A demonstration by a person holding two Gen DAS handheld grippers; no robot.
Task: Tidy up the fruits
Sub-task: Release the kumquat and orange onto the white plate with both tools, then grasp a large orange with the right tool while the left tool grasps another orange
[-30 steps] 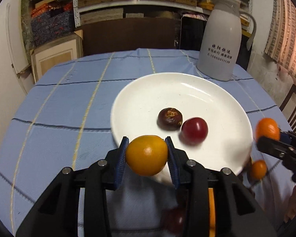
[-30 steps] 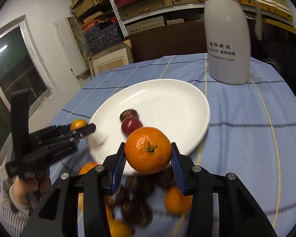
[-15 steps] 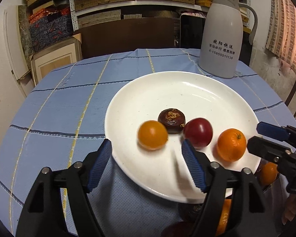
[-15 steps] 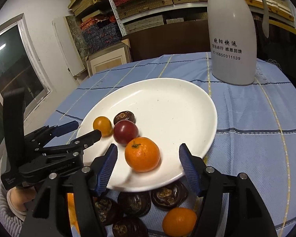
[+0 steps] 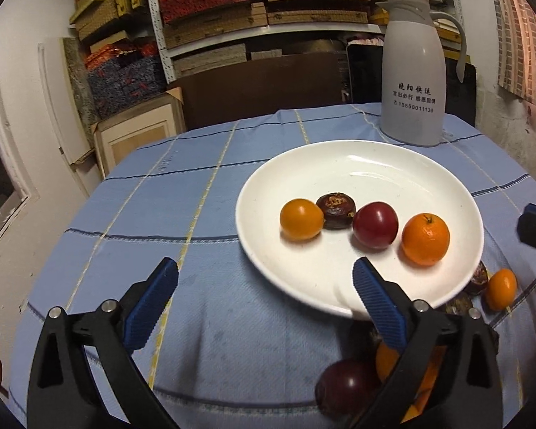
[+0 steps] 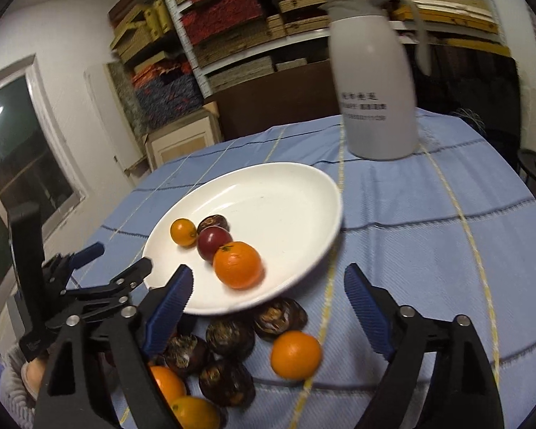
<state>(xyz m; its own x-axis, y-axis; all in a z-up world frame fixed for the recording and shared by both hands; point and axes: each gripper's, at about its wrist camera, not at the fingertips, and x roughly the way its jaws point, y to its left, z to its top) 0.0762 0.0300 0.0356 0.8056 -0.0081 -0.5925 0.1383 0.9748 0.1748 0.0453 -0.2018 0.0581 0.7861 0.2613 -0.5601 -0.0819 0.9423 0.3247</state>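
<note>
A white plate (image 5: 428, 186) (image 6: 289, 196) on the blue cloth holds a yellow-orange fruit (image 5: 301, 219) (image 6: 183, 231), a dark brown chestnut-like fruit (image 5: 336, 206) (image 6: 213, 222), a red fruit (image 5: 375, 225) (image 6: 213, 242) and an orange mandarin (image 5: 425, 238) (image 6: 237, 265). My left gripper (image 5: 264, 287) is open and empty, near the plate's front left rim. My right gripper (image 6: 268, 291) is open and empty above the plate's near rim. Loose fruit lies on the cloth below the plate: several brown ones (image 6: 230, 338), a mandarin (image 6: 296, 354), a dark red one (image 5: 346, 386).
A grey-white thermos jug (image 5: 412, 71) (image 6: 373, 82) stands on the cloth behind the plate. Shelves of boxes (image 5: 268, 7) and a wooden cabinet (image 5: 139, 136) stand beyond the round table's far edge. The left gripper shows in the right wrist view (image 6: 89, 282).
Both grippers opened and let go of their fruit onto the plate, the yellow-orange one from the left, the mandarin from the right. Both have since drawn back toward me, jaws wider.
</note>
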